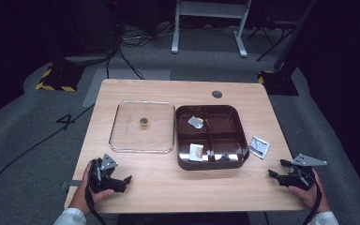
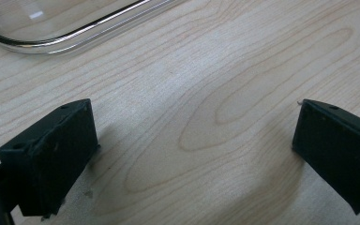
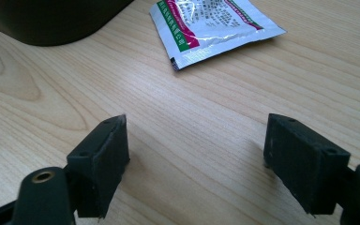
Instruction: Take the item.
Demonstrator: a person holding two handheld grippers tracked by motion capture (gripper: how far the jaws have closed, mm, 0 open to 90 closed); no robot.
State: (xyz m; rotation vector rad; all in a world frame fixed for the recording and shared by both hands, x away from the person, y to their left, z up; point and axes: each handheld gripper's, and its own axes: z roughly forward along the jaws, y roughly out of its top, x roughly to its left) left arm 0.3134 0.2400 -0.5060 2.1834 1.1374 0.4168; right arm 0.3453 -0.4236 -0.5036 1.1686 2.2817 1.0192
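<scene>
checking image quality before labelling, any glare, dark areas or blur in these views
High view: room dark, table evenly lit, glare on the clear lid rim. Left gripper view: bright streak on that rim, soft jaw shadows. Right gripper view: shiny sachet reflects light, print too blurred to read.

one clear lid (image 1: 142, 126), one dark divided tray (image 1: 238, 154), three sachets (image 1: 259, 146), two hand-held grippers (image 1: 122, 182)

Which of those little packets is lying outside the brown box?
The white foil packet with green and pink print, on the bare table just right of the box. The others lie inside its compartments.
</scene>
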